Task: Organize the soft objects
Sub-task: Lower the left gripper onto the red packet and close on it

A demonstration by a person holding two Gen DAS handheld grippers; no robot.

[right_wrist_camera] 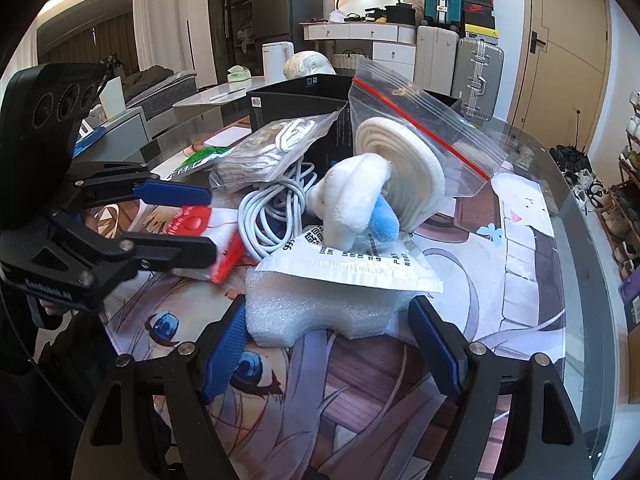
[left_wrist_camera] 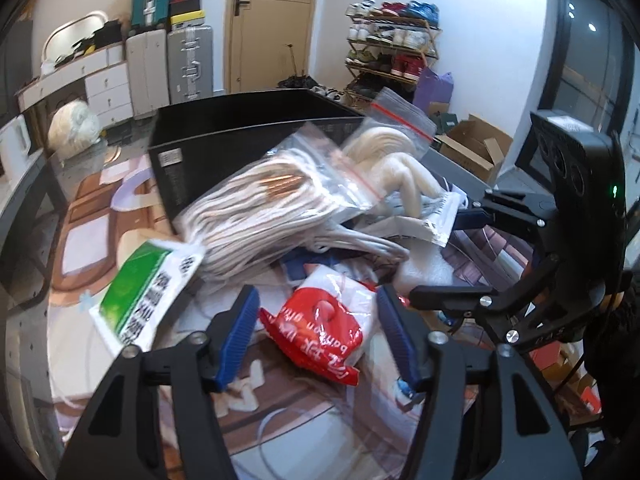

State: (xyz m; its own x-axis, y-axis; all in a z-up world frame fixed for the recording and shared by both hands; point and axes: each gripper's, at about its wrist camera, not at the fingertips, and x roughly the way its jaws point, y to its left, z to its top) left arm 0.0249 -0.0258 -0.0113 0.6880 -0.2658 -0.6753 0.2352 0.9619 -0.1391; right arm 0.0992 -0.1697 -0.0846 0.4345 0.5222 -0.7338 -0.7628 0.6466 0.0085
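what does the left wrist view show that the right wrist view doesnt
Only the left wrist view: the full green-labelled packet, and the left tongs closed on the red and white bag.

Only the right wrist view: the coiled white cable, the blue and white plush, and the right tongs straddling the white foam block.

Both: the black box, the bag of white cords, the red-striped zip bag.
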